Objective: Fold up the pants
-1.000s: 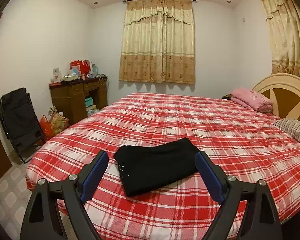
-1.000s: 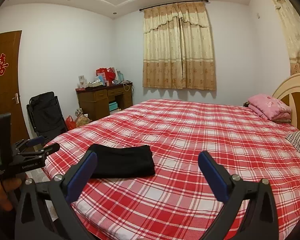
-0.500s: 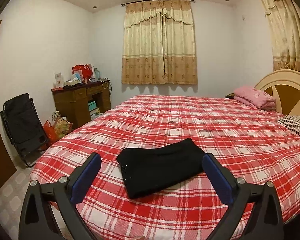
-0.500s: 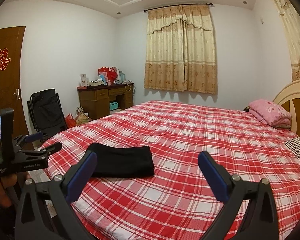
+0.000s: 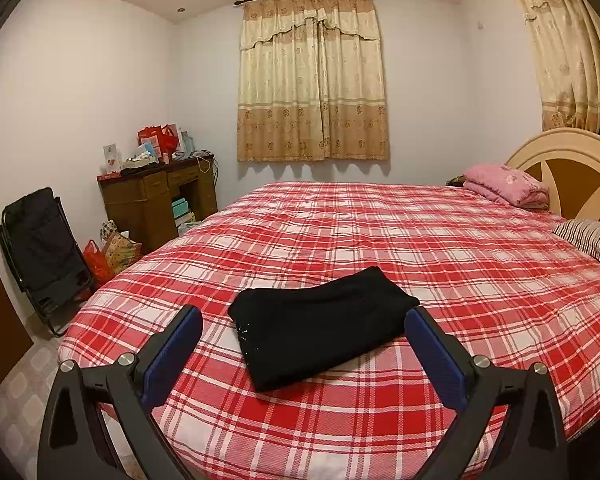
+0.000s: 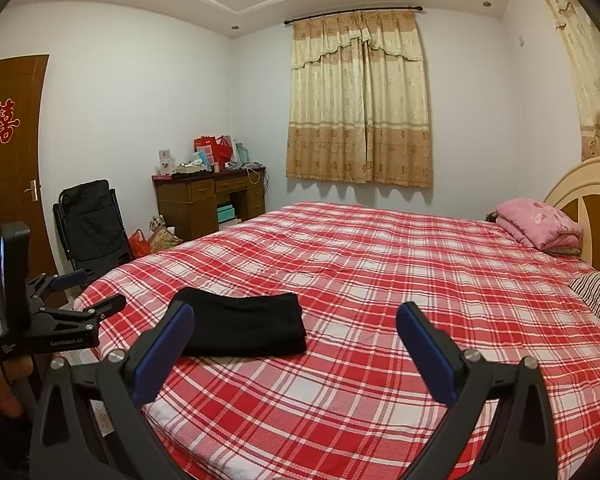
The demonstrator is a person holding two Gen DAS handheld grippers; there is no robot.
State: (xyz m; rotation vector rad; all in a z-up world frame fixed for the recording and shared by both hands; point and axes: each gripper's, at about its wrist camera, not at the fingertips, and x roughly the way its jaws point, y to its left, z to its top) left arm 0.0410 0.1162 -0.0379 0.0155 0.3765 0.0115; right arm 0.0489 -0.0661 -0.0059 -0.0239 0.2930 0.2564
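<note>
Now both tongs (image 5: 303,326) (image 6: 294,322) gape, backed slightly from folded pants (image 5: 322,326) (image 6: 244,330), unmoved on bed (image 5: 440,248)

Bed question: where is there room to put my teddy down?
The red plaid bedspread is bare between the folded black pants near the foot and the pink folded quilt by the headboard. It is also bare right of the pants, up to the striped pillow. The wooden desk is crowded.

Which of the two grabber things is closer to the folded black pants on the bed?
Left. The left gripper faces the black pants head-on, framing them between its fingers; the right gripper is off to their right.
</note>
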